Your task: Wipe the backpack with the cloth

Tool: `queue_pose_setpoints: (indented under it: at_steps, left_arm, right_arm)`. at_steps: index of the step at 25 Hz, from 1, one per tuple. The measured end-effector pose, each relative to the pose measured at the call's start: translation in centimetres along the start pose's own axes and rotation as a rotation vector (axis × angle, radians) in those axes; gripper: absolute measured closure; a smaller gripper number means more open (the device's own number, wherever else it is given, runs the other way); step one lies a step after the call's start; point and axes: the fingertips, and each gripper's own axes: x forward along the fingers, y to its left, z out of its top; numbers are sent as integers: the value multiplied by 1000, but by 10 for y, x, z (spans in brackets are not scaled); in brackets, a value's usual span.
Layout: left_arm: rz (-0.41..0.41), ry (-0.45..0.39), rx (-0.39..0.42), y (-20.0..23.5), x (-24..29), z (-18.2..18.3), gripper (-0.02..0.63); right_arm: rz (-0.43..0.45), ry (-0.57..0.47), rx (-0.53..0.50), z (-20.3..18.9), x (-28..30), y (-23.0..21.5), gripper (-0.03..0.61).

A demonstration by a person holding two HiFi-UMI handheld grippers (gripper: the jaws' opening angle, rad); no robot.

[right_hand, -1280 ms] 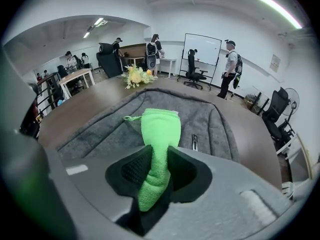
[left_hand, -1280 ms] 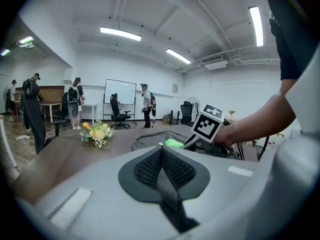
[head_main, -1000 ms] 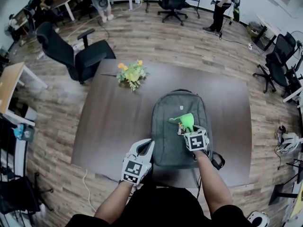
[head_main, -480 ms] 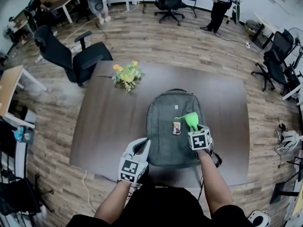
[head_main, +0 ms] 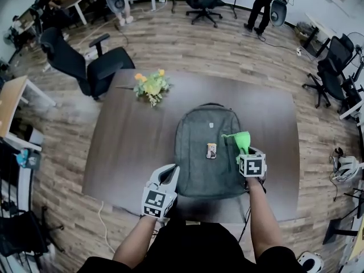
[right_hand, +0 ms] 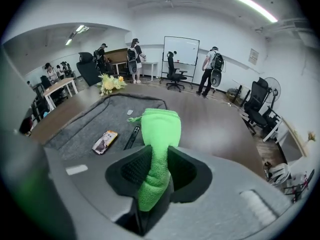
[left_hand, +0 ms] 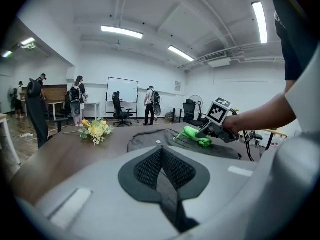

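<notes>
Wiping looks under way: right tongs (right_hand: 156, 159) clamped on bright green microfibre cloth (right_hand: 161, 129) over the right edge of grey fabric backpack (head_main: 199, 152), flat on dark brown table (head_main: 125, 141); contact unclear; left tongs (left_hand: 161, 154) pressed together, empty. Area covered: can't tell.

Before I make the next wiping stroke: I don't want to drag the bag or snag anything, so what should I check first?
1. Cloth grip: ok. The right gripper's jaws are shut on the green cloth.
2. Cloth over the backpack: ok, near its right edge. Whether it presses on the fabric: cannot tell.
3. Backpack flat on the table: ok.
4. Backpack steadied: not ok. The left gripper is shut and empty, off the backpack by its near left corner.
5. Stroke path: not ok. A small tag lies on the backpack's middle.
6. Flowers apart from the backpack: ok.
</notes>
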Motion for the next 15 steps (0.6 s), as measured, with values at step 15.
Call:
queue_pose_setpoints:
  at_steps: [15]
  left_arm:
    - [50,7,-12,6,-15,-9,595]
  right_arm:
    - [323,-67,-37,4,-44,136,476]
